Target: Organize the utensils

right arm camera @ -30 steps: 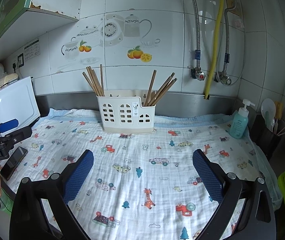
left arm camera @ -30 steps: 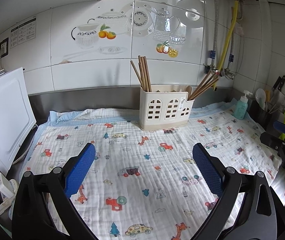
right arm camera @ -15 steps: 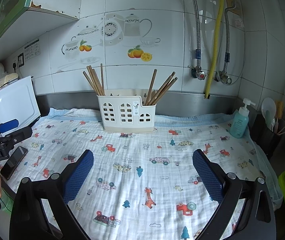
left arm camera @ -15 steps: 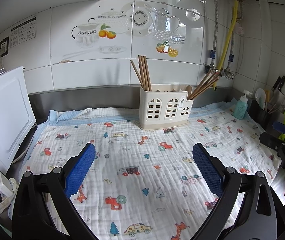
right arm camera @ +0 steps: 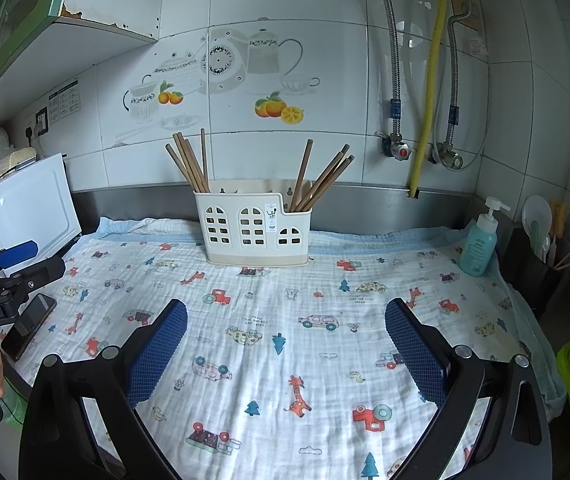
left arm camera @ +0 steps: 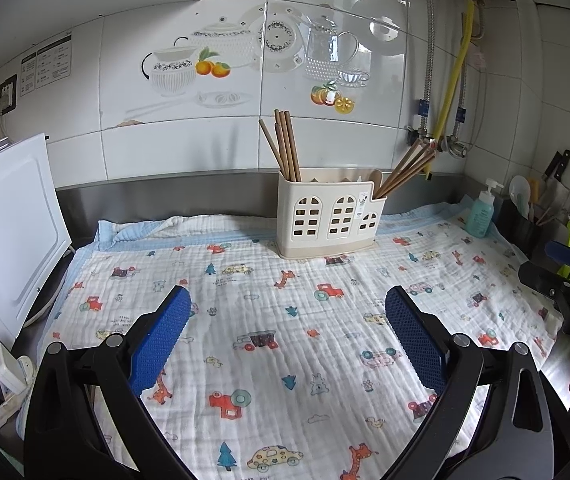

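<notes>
Nothing's really changing since a second ago: both the left gripper [left arm camera: 287, 312] and right gripper [right arm camera: 285, 316] are still hovering with fingers wide apart, holding nothing, while chopsticks [right arm camera: 191, 162] are sitting in the holder [right arm camera: 253, 228] at the worktop's back, so sorting looks done or unstarted

A home kitchen: white wall tiles [right arm camera: 325, 152] printed with teapots and fruit, gas pipes [right arm camera: 429, 80], knives [left arm camera: 557, 164] hung on the wall, a soap bottle [right arm camera: 479, 244], a chopstick caddy [right arm camera: 253, 228].

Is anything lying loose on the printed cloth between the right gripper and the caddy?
No, the cloth ahead of the open right gripper is bare up to the caddy.
</notes>
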{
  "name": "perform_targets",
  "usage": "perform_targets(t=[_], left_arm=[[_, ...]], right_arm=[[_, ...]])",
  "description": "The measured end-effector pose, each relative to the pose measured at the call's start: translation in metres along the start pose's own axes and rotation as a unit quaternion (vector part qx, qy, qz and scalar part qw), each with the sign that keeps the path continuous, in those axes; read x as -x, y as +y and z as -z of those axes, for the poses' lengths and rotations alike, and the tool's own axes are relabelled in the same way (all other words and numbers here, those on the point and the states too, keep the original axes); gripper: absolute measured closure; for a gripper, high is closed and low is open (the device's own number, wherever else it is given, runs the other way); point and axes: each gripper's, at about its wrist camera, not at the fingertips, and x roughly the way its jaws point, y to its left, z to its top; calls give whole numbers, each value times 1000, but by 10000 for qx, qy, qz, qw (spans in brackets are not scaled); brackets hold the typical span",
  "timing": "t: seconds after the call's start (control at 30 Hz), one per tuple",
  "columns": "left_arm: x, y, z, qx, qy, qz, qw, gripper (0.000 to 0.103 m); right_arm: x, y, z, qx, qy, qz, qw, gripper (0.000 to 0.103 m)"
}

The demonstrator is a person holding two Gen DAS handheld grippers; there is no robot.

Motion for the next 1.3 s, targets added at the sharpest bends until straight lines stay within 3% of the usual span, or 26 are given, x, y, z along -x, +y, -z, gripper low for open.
perform_targets(t=[1.3], left_arm=[[-2, -6, 2, -135, -7, -18, 9999, 6]], right_arm=[[-4, -6, 8, -90, 59, -14, 9999, 7]])
